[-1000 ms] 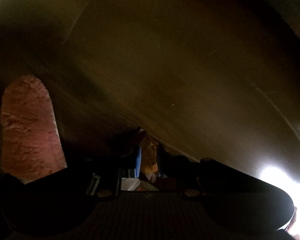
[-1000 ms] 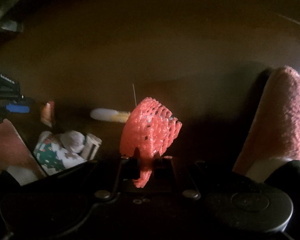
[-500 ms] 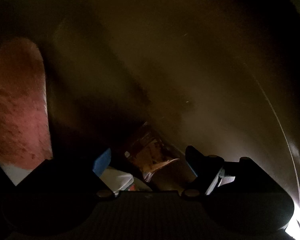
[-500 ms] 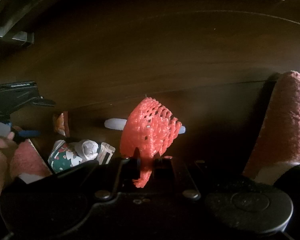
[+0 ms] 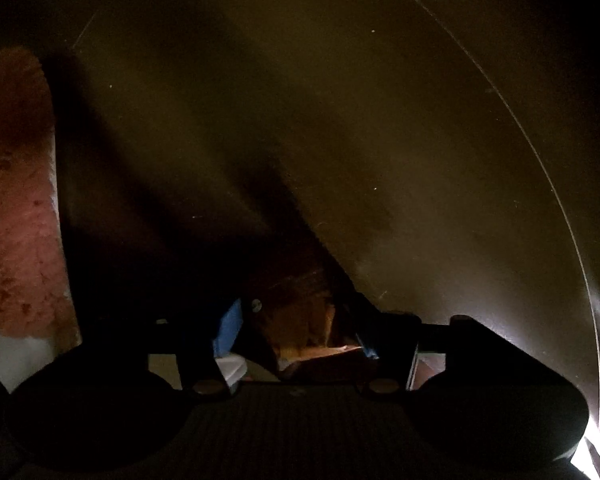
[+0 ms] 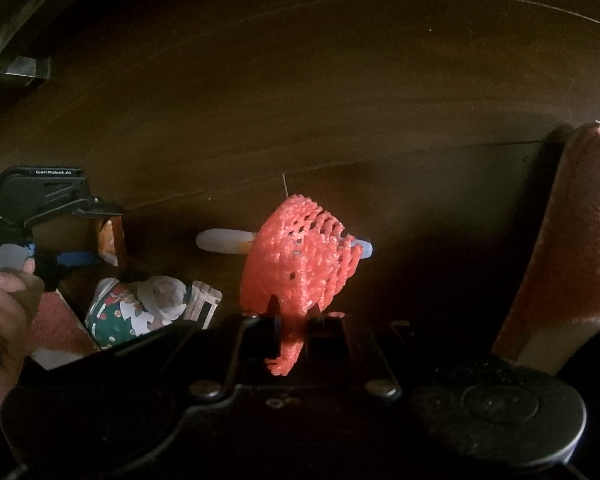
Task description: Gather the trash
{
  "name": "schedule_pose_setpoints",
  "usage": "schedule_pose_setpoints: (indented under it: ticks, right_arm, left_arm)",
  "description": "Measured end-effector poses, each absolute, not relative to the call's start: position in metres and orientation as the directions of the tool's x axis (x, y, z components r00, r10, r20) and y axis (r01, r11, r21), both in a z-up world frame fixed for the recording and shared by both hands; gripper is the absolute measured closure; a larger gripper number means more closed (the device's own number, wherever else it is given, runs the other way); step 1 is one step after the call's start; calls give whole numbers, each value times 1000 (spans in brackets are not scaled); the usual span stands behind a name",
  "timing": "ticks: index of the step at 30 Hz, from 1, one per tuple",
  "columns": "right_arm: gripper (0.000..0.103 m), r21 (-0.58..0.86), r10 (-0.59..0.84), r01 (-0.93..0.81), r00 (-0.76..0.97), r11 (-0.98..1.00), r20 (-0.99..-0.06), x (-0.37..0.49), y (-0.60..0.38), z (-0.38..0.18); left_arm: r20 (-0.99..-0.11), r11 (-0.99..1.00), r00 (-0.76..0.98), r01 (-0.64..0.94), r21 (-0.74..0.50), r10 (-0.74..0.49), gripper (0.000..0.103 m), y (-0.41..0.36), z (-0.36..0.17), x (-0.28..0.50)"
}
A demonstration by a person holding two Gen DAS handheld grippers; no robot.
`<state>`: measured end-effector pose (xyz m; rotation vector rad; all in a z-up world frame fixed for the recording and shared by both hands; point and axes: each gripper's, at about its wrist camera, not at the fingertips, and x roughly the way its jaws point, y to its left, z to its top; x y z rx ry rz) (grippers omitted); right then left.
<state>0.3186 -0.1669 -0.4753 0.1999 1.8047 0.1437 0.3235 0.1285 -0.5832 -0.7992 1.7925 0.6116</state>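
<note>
My right gripper is shut on a red foam fruit net and holds it above the dark wooden table. My left gripper is open, its jaws on either side of a small orange snack wrapper on the table. The left gripper also shows in the right wrist view, at the far left, with the wrapper between its jaws. A crumpled green and white patterned paper lies beside it. A pale tube-like item lies behind the net.
The dark wooden table fills both views. A reddish rough pad stands at the right of the right wrist view and at the left of the left wrist view. A dark frame sits top left.
My left gripper went from shut on the snack wrapper to open, and the wrapper now lies between its jaws. My right gripper still holds the red net, which stays in place.
</note>
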Motion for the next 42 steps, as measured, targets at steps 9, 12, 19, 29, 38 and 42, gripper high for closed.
schedule_pose_setpoints:
  ticks: [9,12,19,29,38,42]
  right_arm:
    - [94,184,187,33,-203,982,-961,317,-164,-460]
    - [94,182,178,-5,-168,983,-969,318,-160,-441]
    - [94,240,239,-65,-15,969,-971,310,-158,-362]
    - [94,278,327,-216,241,936,-914,301,-167,-208]
    - [94,246,402,-375,425,894,-811,288,-157,-75]
    - [94,210,432,-435,512,876,-743,288,-151,-20]
  left_arm:
    - [-947,723,-257,-690,41,-192,77,124,-555,334]
    - [-959,737,-217,-676,13,-182,78,121,-527,338]
    - [-981,776,-113,-629,-53,-158,78,122,-430,333]
    - [-981,866,162,-469,-172,-107,78,104,-255,320]
    - [-911,903,396,-339,-264,-117,78,88,-118,304]
    - [-879,922,467,-293,-253,-93,78,85,-62,303]
